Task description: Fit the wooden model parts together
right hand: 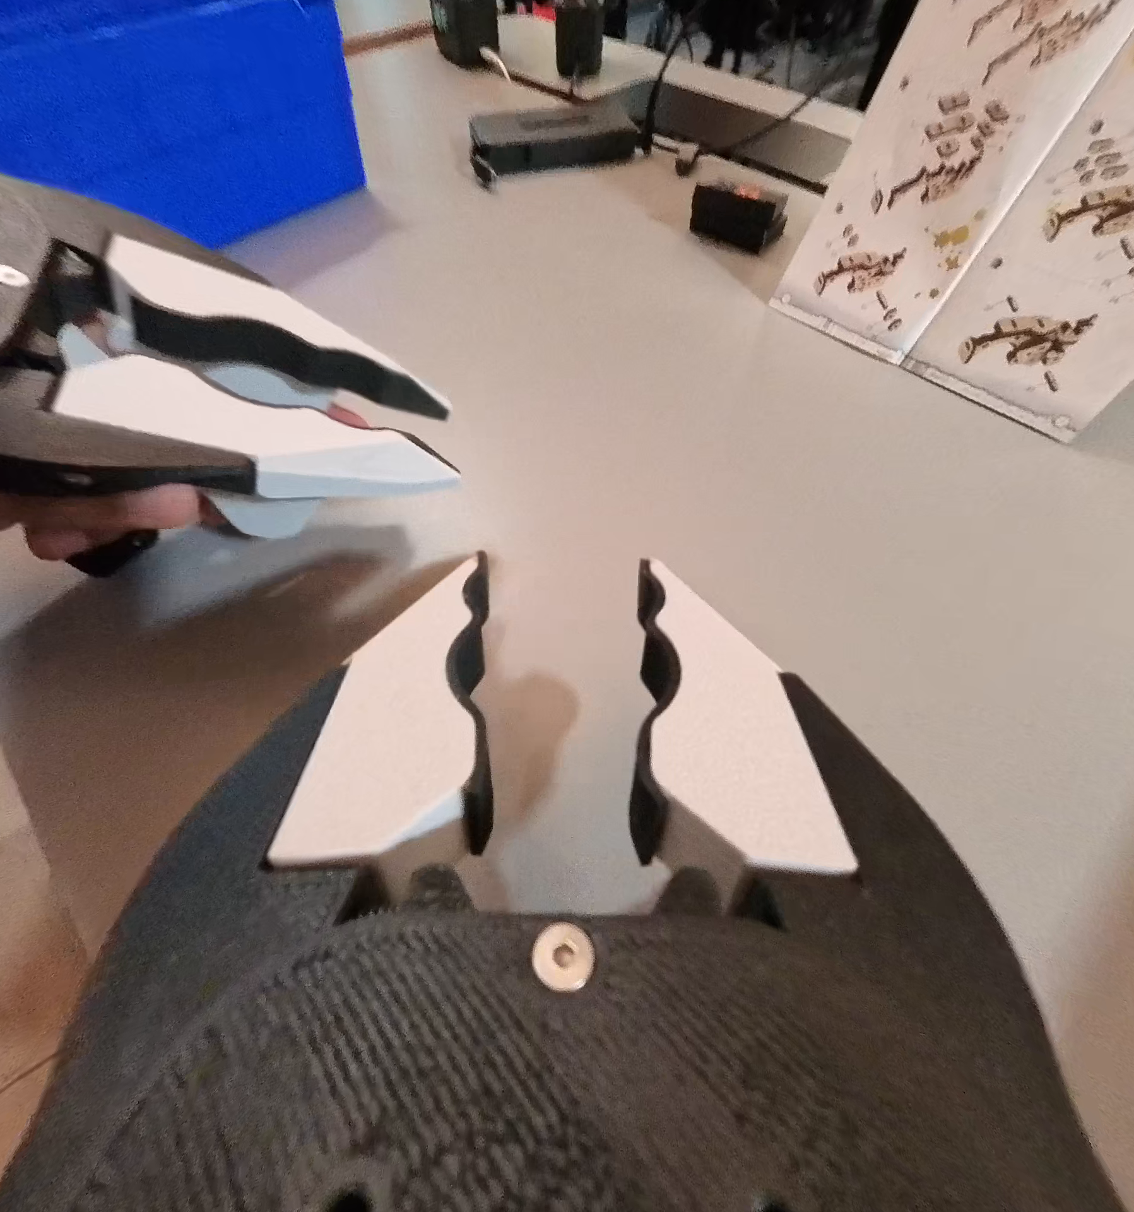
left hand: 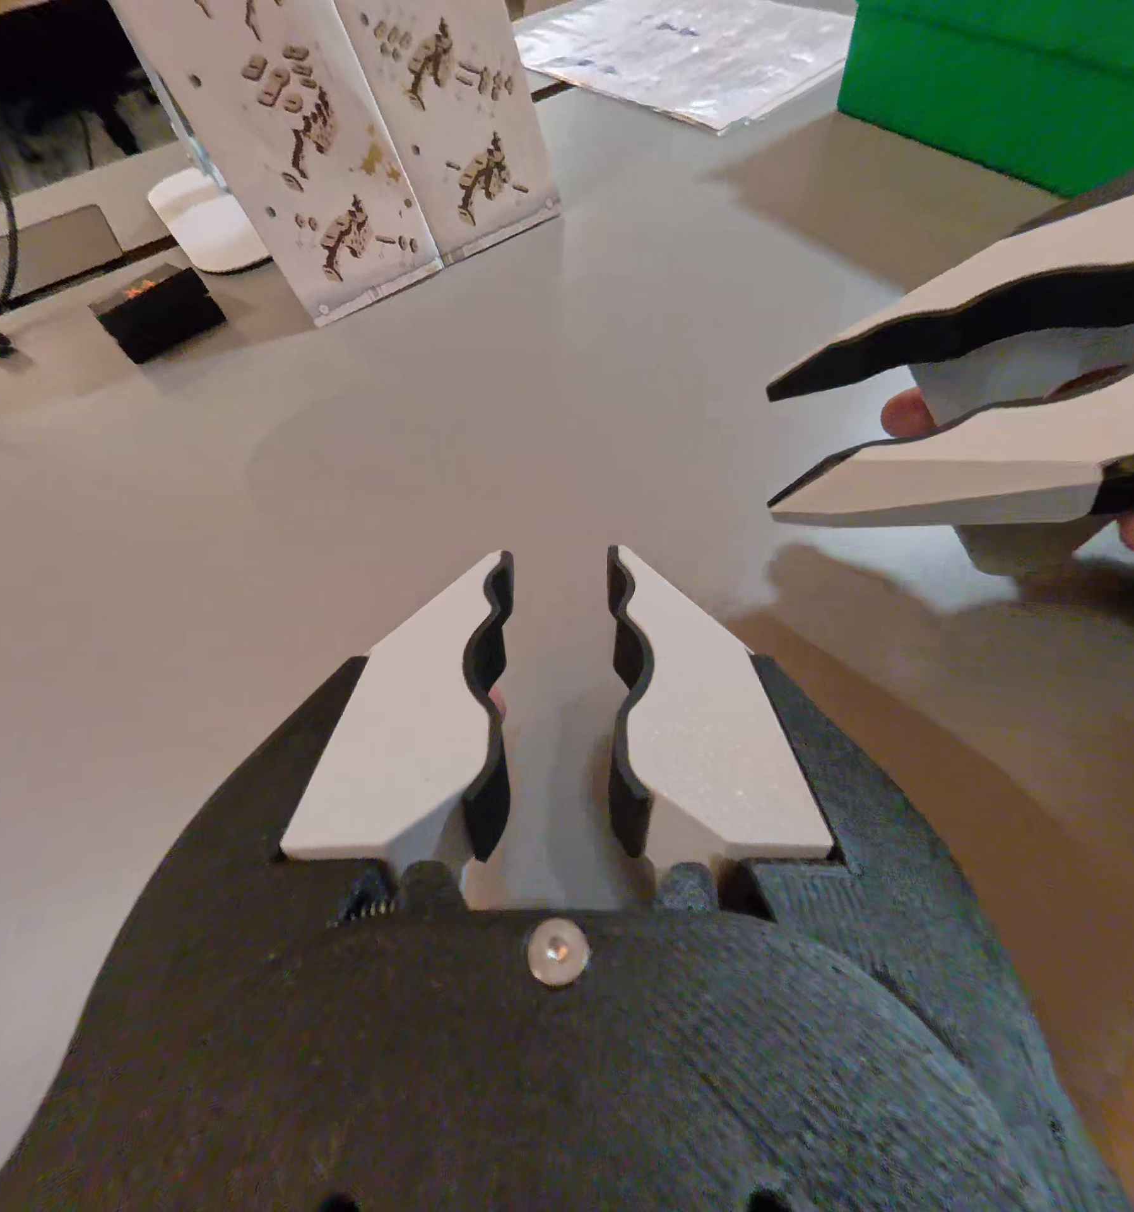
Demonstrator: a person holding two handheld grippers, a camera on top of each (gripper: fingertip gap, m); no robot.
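No wooden model parts show in either view. My left gripper (left hand: 559,557) is open and empty, held low over the bare grey table (left hand: 420,459); it also shows in the right wrist view (right hand: 452,443) at the left, jaws apart. My right gripper (right hand: 563,564) is open and empty over the same table (right hand: 682,459); it shows in the left wrist view (left hand: 770,452) at the right edge, jaws apart, with a person's fingers behind it. The two grippers point toward each other, apart.
Standing instruction sheets (left hand: 354,144) with pictures of the model stand at the back; they also show in the right wrist view (right hand: 983,216). A small black box (left hand: 157,315), a white round object (left hand: 203,223), a green box (left hand: 1023,85), a blue box (right hand: 151,111) and cables (right hand: 715,111) stand around the table. Left tips and right tips are each some 40 cm from the white round object (left hand: 203,223).
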